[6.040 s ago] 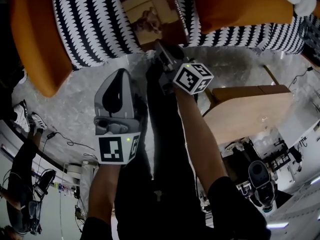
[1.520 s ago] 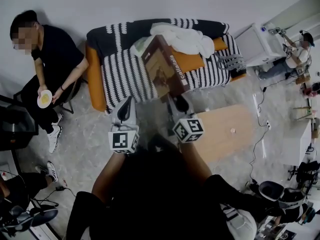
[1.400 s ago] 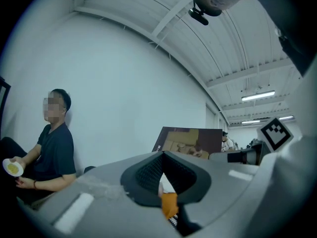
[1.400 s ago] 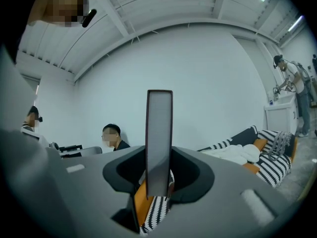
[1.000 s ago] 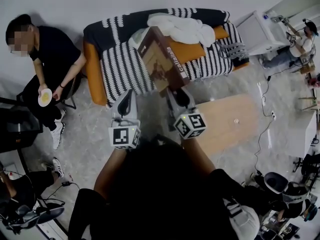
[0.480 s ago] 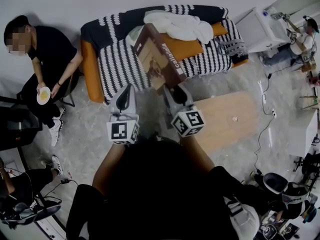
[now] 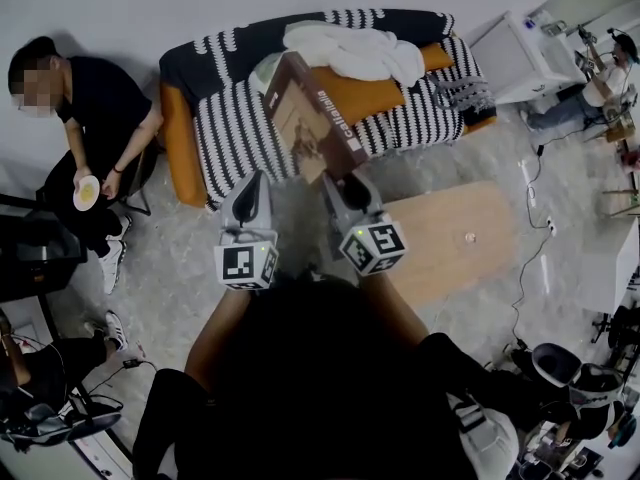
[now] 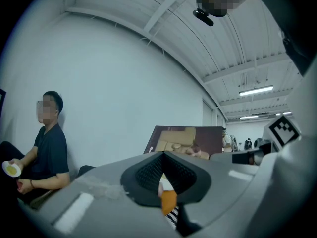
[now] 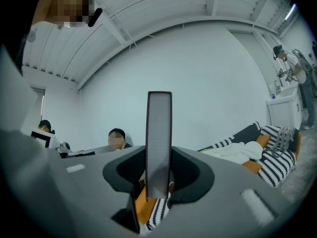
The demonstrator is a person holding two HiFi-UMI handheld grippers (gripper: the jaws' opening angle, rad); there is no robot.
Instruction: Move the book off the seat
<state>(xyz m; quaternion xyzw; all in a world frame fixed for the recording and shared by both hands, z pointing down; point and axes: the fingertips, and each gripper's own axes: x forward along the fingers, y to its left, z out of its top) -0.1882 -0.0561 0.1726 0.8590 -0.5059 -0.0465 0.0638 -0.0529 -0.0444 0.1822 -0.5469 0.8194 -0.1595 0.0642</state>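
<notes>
Now the right gripper (image 7: 344,182) is pinching the brown book (image 7: 308,118) by its lower edge, holding it tilted above the striped sofa's (image 7: 235,130) front edge, probably to clear the seat, while the left gripper (image 7: 250,194) is hovering closed and empty beside open floor (image 7: 175,258) and the wooden table (image 7: 450,243).

The large brown book (image 7: 312,118) has a photo cover. It stands tilted above the sofa's (image 7: 235,133) front edge, pinched by the right claw (image 7: 337,176).
</notes>
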